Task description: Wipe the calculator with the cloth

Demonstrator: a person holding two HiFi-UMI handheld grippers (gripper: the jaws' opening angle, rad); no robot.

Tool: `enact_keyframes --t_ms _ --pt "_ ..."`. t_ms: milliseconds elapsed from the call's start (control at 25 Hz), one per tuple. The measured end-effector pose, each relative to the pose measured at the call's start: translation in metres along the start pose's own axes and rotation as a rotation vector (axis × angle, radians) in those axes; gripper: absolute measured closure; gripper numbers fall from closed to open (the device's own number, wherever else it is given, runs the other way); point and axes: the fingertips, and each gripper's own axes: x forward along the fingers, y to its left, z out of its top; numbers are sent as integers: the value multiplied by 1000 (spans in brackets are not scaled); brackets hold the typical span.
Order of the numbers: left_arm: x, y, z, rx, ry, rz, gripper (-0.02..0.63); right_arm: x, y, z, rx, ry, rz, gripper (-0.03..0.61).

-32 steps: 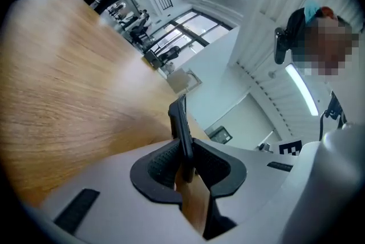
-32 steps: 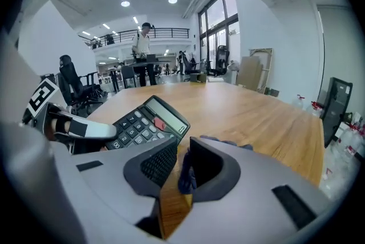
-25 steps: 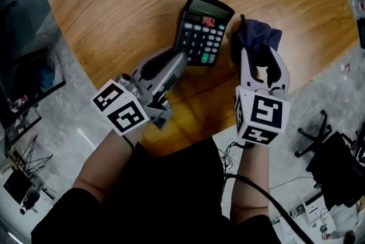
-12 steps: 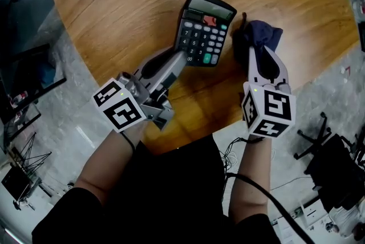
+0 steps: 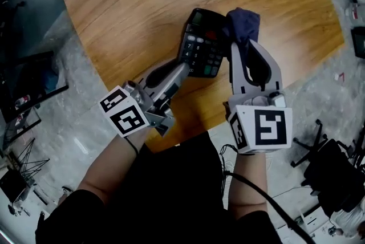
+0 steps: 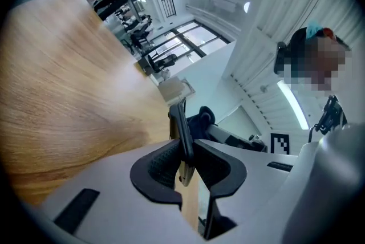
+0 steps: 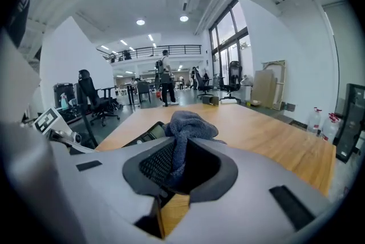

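My left tool [image 5: 181, 69] is closed partway on the near end of the black calculator [image 5: 202, 46], with both pads pressing its thin body. In the left gripper view the calculator [image 6: 181, 129] shows edge-on, running straight out ahead of the jaws. My right tool [image 5: 244, 46] has just been closing its jaws, and they now pinch a bunched dark blue cloth [image 5: 242, 23] whose loose wad bulges out past the tips. In the right gripper view the cloth [image 7: 188, 123] stands up between the pads. Both tools are held over the near part of the round wooden surface [image 5: 125, 3]. The relation that matters is that the calculator lies just to the left of the right tool's tips. Its long axis runs away from the left tool, roughly parallel to the right tool, with the display end farthest out. The cloth wad sits at that far end, overlapping its right corner, but I cannot tell whether it actually touches. I judge the wipe will need the right tool to carry the cloth leftward and back toward me across the key face, while the left tool holds the calculator steady.
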Motion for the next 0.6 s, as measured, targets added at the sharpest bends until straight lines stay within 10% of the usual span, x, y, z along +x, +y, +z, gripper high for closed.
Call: enact_keyframes --t_ms 600 --pt "-13 -82 41 8 -44 -36 537 -52 90 42 -84 17 259 514"
